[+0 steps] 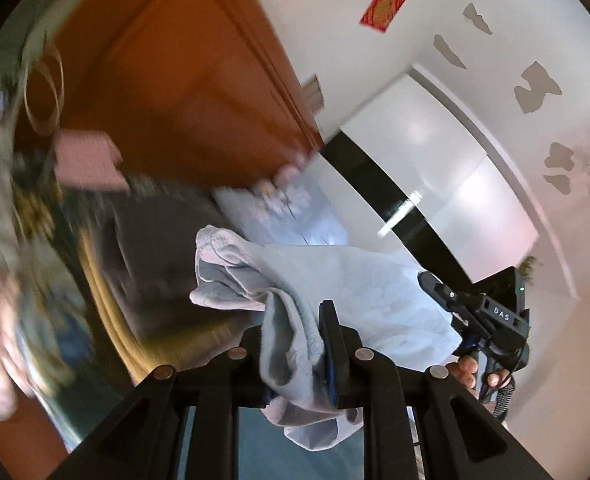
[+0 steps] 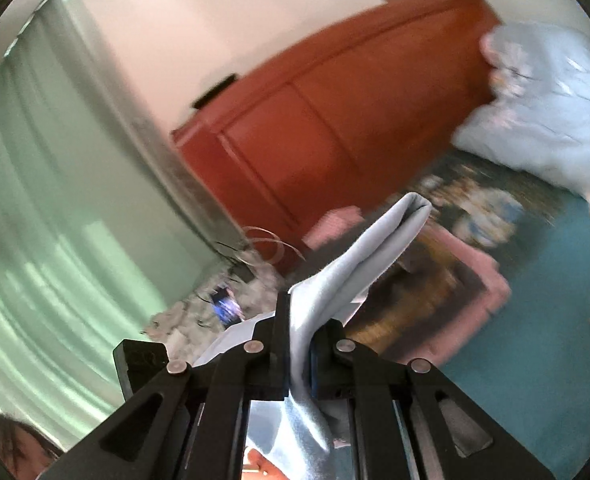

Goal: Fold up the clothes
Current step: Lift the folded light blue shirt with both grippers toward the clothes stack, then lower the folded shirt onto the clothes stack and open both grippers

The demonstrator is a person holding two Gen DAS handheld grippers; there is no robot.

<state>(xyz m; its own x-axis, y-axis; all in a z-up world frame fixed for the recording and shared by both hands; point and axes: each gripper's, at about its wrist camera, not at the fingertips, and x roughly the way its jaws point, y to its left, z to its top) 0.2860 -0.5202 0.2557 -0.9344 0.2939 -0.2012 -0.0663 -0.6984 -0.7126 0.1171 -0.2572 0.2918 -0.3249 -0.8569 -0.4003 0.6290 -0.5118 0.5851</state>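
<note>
Black linkage fills the foreground of both wrist views. Behind it stand a brown wardrobe (image 2: 335,120) and a patterned bed (image 2: 475,264). You hold the pale blue garment (image 1: 335,280) in the air between both tools: your left gripper (image 1: 319,344) is clamped on a bunched edge, your right gripper (image 2: 299,344) is pinched on another fold. It looks like a lift-and-spread step; next, I judge, pull the cloth taut before laying it flat.
</note>
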